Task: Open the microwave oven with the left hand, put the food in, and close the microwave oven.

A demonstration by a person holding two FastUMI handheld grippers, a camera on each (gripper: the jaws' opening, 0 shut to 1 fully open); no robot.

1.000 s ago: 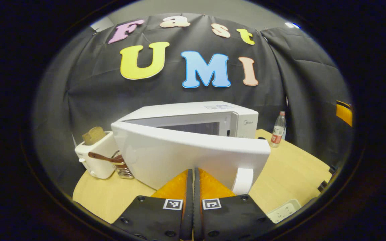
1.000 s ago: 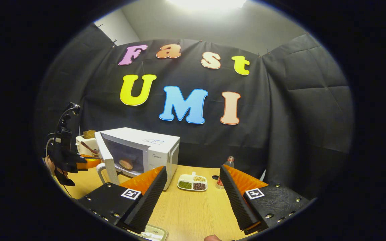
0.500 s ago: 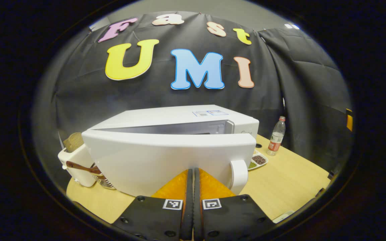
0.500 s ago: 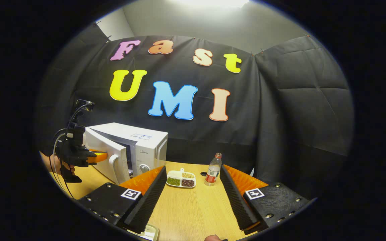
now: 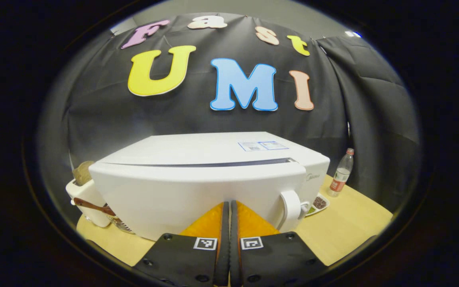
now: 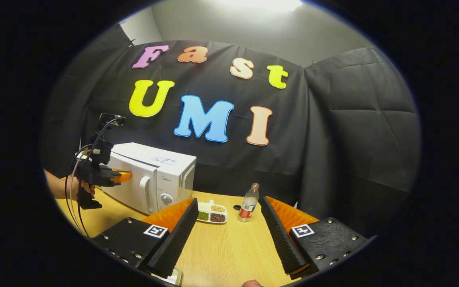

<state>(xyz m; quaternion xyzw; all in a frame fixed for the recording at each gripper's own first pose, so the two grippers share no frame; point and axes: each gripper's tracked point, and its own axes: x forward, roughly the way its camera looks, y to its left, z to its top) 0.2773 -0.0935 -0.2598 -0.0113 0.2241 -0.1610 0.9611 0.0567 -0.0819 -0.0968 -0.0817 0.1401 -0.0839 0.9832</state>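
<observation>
The left gripper (image 5: pixel 229 207) has its two fingers pressed together with nothing between them, and their tips rest against the front of the microwave oven's door (image 5: pixel 197 195). From the right gripper view the same left gripper (image 6: pixel 124 175) shows farther off, held by a hand (image 6: pixel 84 187) with cables hanging from it, its tips against the door's left part.

The microwave oven (image 6: pixel 150 175) is a white, box-shaped unit standing on the left part of the wooden table (image 6: pixel 229 247). Its door looks almost shut, with a thin dark seam along its top edge. A white vertical handle (image 5: pixel 293 205) sits at the door's right side, and a round knob (image 6: pixel 167 198) sits on the control panel beside it. A small grey brand mark (image 5: pixel 312 176) on the panel is too blurred to read; a sticker (image 5: pixel 262 145) on top is also illegible.

The right gripper (image 6: pixel 227 223) hangs over the table with its fingers spread wide apart, holding nothing.

To the oven's right lie a divided dish of beans (image 6: pixel 212 213) and a plastic bottle with a red label (image 6: pixel 248 202). To its left stands a white toaster (image 5: pixel 84 195) with bread (image 5: pixel 82 172) in it.
</observation>
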